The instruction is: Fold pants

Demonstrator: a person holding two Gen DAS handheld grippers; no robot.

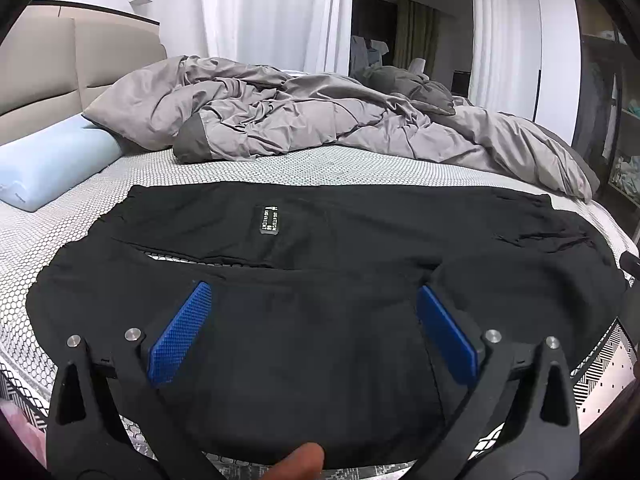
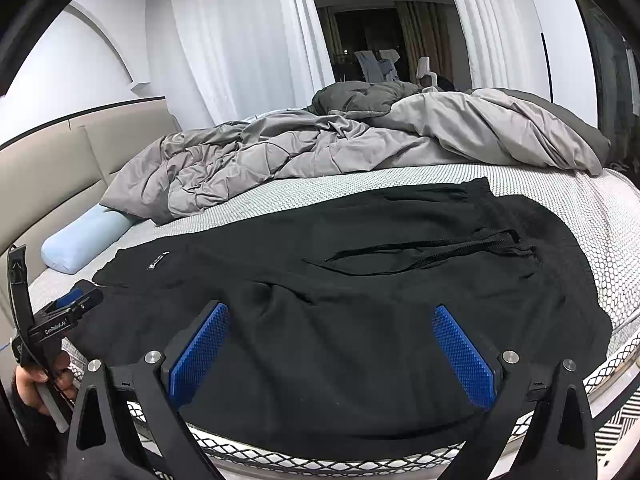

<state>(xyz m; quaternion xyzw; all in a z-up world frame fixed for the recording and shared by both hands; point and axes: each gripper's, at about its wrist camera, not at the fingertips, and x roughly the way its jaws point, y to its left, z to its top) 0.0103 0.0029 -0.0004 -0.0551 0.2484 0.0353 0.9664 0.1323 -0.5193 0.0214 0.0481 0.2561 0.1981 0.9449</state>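
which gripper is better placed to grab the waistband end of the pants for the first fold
Right, probably. The right hand-held gripper hangs open over the black pants near the drawstring at the waist end. The left hand-held gripper, also open, sits over the leg end by the white label.

A small black label [image 1: 269, 220] with white print sits on the black pants [image 1: 304, 320], at about 11 o'clock from the centre of the left wrist view; its lines are too small and blurred to read. In the right wrist view the same label shows far off at 9 o'clock, also illegible. On the left gripper [image 2: 74, 300], seen at about 8 o'clock in the right wrist view, white lettering on its black body reads "GenRobot.AI".
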